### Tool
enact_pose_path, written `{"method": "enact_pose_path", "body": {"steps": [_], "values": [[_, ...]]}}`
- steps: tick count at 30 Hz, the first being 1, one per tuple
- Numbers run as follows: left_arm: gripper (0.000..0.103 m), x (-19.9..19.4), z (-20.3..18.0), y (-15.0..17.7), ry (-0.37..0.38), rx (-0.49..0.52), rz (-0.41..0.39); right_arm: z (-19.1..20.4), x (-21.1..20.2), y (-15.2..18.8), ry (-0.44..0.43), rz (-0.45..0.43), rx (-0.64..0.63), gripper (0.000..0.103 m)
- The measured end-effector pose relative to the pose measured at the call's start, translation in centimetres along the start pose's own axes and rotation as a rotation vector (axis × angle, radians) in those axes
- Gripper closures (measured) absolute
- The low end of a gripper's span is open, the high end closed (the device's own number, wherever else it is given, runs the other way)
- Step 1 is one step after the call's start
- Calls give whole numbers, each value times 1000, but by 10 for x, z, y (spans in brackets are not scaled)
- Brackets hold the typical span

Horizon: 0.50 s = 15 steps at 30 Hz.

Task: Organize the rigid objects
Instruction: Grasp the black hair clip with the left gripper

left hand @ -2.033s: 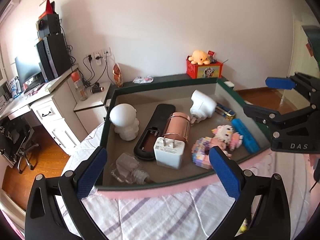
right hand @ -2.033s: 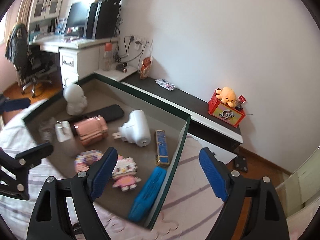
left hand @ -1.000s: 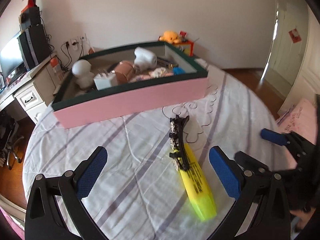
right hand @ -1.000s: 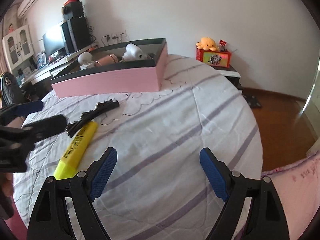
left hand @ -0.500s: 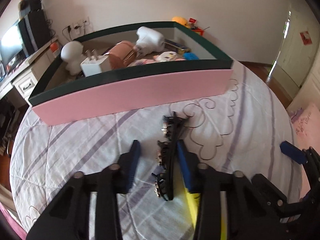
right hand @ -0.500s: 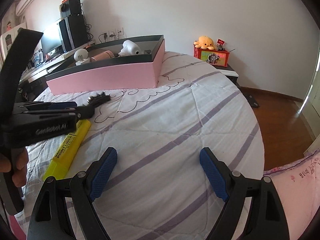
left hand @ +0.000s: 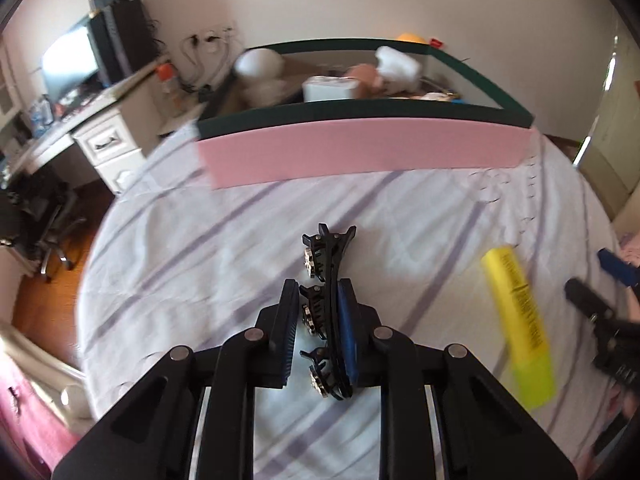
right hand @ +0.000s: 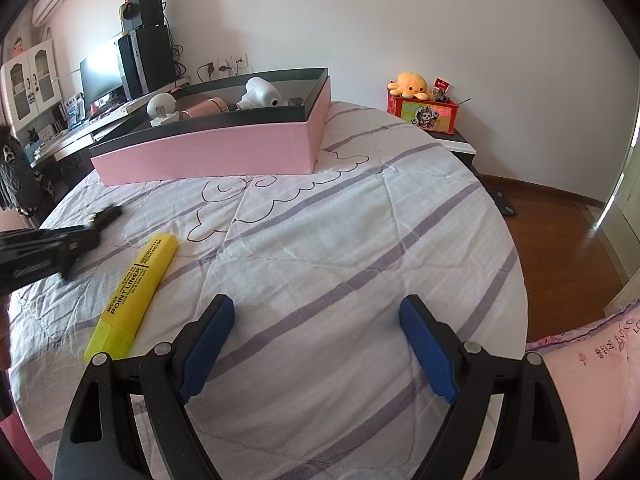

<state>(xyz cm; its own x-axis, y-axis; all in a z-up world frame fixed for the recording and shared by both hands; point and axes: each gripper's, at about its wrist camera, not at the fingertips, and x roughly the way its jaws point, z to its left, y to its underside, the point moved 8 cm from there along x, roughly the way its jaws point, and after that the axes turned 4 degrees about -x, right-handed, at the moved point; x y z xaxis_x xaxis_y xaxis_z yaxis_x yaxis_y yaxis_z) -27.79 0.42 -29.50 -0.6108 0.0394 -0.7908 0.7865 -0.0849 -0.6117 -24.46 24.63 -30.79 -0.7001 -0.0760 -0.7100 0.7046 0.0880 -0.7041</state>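
A box (right hand: 208,156) is set on the bed (right hand: 340,240), at its far side, with a desk (right hand: 72,132) behind it to the left. Several small things are held in the box. A marker (right hand: 134,292) is laid on the bed nearer than the box. In the left wrist view, a hair clip (left hand: 326,312) is placed between the pads of the left hand-held gripper (left hand: 318,332), left of the marker. The right hand-held gripper (right hand: 316,348) is positioned to the right of the marker, over bare bedding.
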Motion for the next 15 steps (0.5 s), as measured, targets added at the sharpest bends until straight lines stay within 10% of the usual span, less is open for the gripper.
{"method": "enact_pose_path", "body": {"steps": [8, 10, 12, 15], "values": [[52, 14, 8, -4, 14, -40, -16, 0, 1, 1, 11, 7, -4, 17], [53, 16, 8, -6, 16, -38, -20, 0, 1, 1, 14, 9, -5, 17], [81, 12, 5, -6, 43, -31, -34, 1, 1, 1, 17, 10, -8, 17], [84, 6, 3, -1, 52, -5, -39, 1, 0, 1, 20, 11, -8, 17]]}}
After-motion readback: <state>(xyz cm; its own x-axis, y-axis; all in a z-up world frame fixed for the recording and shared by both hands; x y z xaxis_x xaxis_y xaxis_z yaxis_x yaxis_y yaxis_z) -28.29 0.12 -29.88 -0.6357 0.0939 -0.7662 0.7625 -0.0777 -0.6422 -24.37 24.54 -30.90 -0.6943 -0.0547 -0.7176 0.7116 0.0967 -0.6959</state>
